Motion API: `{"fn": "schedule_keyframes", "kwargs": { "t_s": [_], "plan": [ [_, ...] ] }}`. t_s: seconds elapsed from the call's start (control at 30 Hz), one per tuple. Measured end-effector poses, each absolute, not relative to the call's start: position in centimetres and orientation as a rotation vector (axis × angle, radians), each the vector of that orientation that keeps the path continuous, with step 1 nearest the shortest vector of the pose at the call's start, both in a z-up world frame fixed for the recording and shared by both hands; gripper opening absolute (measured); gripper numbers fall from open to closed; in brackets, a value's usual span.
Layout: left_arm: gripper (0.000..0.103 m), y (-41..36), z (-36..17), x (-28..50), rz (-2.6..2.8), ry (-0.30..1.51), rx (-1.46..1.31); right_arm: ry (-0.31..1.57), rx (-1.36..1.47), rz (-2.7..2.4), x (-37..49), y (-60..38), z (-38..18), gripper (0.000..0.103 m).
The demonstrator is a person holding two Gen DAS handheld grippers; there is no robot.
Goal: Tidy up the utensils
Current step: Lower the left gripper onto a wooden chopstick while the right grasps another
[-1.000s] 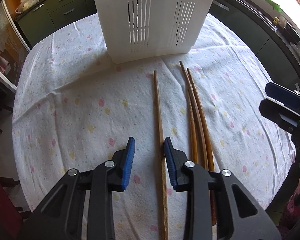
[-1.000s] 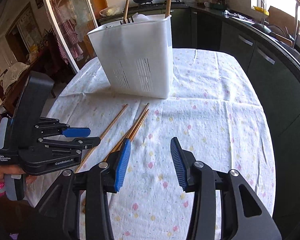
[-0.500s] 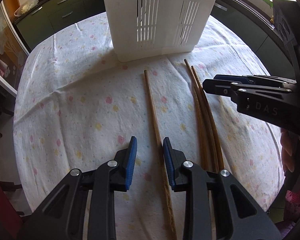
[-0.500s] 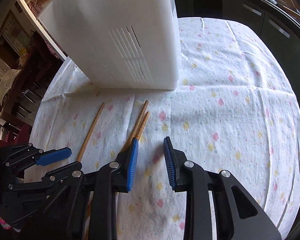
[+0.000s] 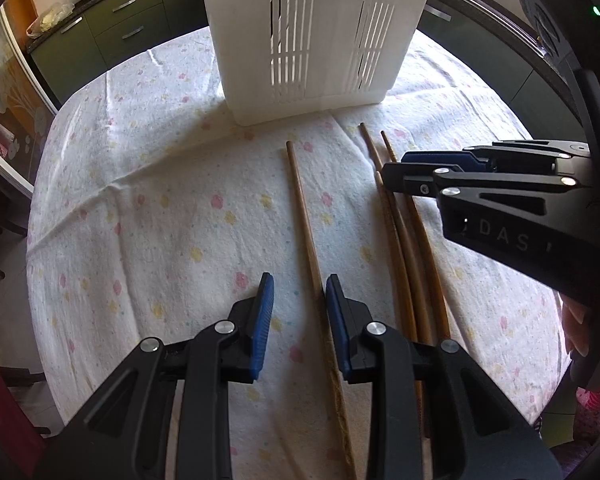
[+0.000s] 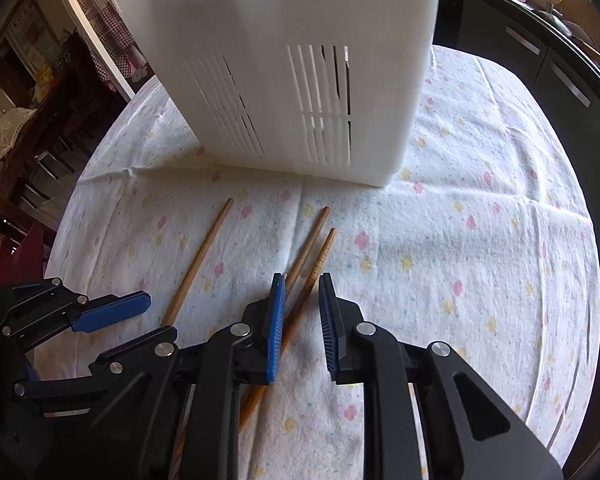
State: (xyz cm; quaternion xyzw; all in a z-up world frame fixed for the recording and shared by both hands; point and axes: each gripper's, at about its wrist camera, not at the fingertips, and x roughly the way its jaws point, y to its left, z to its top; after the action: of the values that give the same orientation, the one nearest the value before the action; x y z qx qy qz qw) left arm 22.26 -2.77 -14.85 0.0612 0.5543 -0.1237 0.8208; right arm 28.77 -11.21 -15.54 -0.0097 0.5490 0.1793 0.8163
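Several wooden chopsticks lie on the flowered tablecloth in front of a white slotted utensil holder (image 5: 316, 36), which also shows in the right wrist view (image 6: 292, 60). A single chopstick (image 5: 304, 216) lies apart on the left; my left gripper (image 5: 299, 296) is open with its jaws on either side of it, low over the cloth. A bunch of three chopsticks (image 5: 404, 240) lies to the right. My right gripper (image 6: 302, 300) is open over that bunch (image 6: 312, 256), with the chopsticks passing between its jaws. It also shows in the left wrist view (image 5: 420, 172).
The round table (image 5: 140, 200) drops off at its edges on all sides. Dark green kitchen cabinets (image 5: 112, 36) stand behind it. A window and counter (image 6: 540, 20) lie at the far right. Chairs and furniture (image 6: 28, 128) stand to the left.
My right gripper has moved in and down over the bunch of chopsticks and narrowed its jaws. My left gripper has lined up on the single chopstick, which now lies between its jaws.
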Motion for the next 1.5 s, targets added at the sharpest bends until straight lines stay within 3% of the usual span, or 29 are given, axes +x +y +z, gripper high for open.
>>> {"fn": "schedule_keyframes", "kwargs": {
  "t_s": [0.27, 0.43, 1.07, 1.5],
  "plan": [
    [0.027, -2.3, -14.6, 22.8, -0.274, 1.198, 0.089, 1.196, 0.073, 0.396, 29.3, -12.4, -15.9, 0.015],
    [0.033, -2.7, -14.6, 24.0, -0.261, 1.215, 0.075, 1.202, 0.017, 0.406, 28.8, -10.6, -15.8, 0.017],
    [0.033, -4.7, -14.9, 25.1, -0.249, 1.218, 0.161, 1.157, 0.137, 0.453, 23.4, -14.9, -15.8, 0.017],
    [0.035, -4.3, -15.0, 25.0, -0.264, 1.212, 0.166, 1.142, 0.005, 0.403, 21.8, -12.5, -16.2, 0.018]
  ]
}}
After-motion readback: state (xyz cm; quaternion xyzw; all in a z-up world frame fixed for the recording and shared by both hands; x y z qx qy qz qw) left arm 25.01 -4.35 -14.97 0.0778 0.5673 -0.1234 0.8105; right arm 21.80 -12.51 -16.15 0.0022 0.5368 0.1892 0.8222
